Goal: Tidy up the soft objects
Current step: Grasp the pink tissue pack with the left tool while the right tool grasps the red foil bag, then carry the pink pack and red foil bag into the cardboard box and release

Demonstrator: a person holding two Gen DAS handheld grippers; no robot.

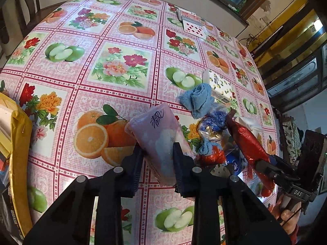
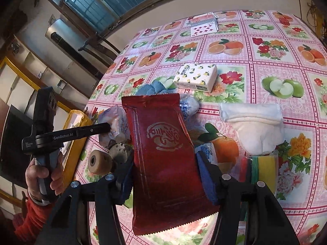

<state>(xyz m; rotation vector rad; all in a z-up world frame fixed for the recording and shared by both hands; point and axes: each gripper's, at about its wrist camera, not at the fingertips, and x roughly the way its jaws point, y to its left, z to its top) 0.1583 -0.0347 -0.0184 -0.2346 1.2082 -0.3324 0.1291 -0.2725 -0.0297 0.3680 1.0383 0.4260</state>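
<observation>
Over the fruit-print bench [image 1: 126,40], both grippers are mid-carry: the right gripper [image 2: 165,175] is clamped on a red foil packet [image 2: 163,143], the left gripper [image 1: 158,155] on a pink tissue pack [image 1: 157,134], so next each needs a spot beside the soft pile.

The red pouch [image 2: 163,163] hides most of the blue cloth [image 2: 152,87] and the blue-and-white wrapped bundle [image 2: 189,104] behind it in the right wrist view; only their edges show. A small blue-printed packet [image 2: 206,153] beside the pouch is half covered, its print too small to read. The left gripper [image 2: 111,127] covers part of the tissue pack [image 2: 114,118], so its fingertips cannot be made out there. In the left wrist view the yellow bag [image 1: 19,143] is cut off by the left edge. Behind the tissue pack [image 1: 159,140], the heap of wrappers [image 1: 214,143] is a jumble, single items hard to tell apart. The playing cards [image 1: 192,25] are too small to read beyond the top one.
</observation>
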